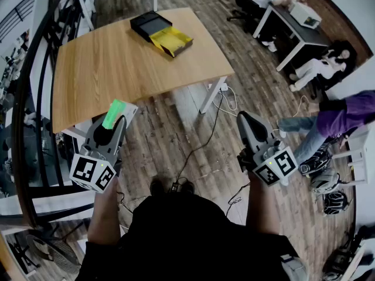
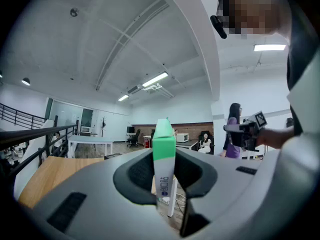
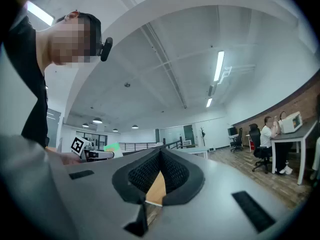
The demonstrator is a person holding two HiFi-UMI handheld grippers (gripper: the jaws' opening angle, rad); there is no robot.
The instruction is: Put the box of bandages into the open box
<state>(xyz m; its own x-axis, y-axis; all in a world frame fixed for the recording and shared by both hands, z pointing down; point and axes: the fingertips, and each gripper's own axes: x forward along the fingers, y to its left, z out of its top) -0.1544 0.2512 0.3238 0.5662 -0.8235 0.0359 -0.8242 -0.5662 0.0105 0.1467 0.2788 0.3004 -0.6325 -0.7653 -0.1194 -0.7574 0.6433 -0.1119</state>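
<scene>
The box of bandages (image 1: 115, 113), white with a green end, sticks up out of my left gripper (image 1: 119, 122), which is shut on it just in front of the table's near edge. In the left gripper view the box (image 2: 164, 156) stands upright between the two dark pads (image 2: 135, 176). The open box (image 1: 171, 41) has a yellow inside and a black lid (image 1: 150, 23) beside it, and lies at the far side of the wooden table (image 1: 117, 69). My right gripper (image 1: 246, 118) hangs over the floor to the right of the table, shut with nothing in it (image 3: 160, 153).
Cables (image 1: 205, 139) run across the wooden floor by the table's white leg (image 1: 212, 95). A dark railing (image 1: 26, 98) curves along the left. People sit at a desk (image 1: 296, 25) at the back right, and a person in purple (image 1: 340, 119) is close at the right.
</scene>
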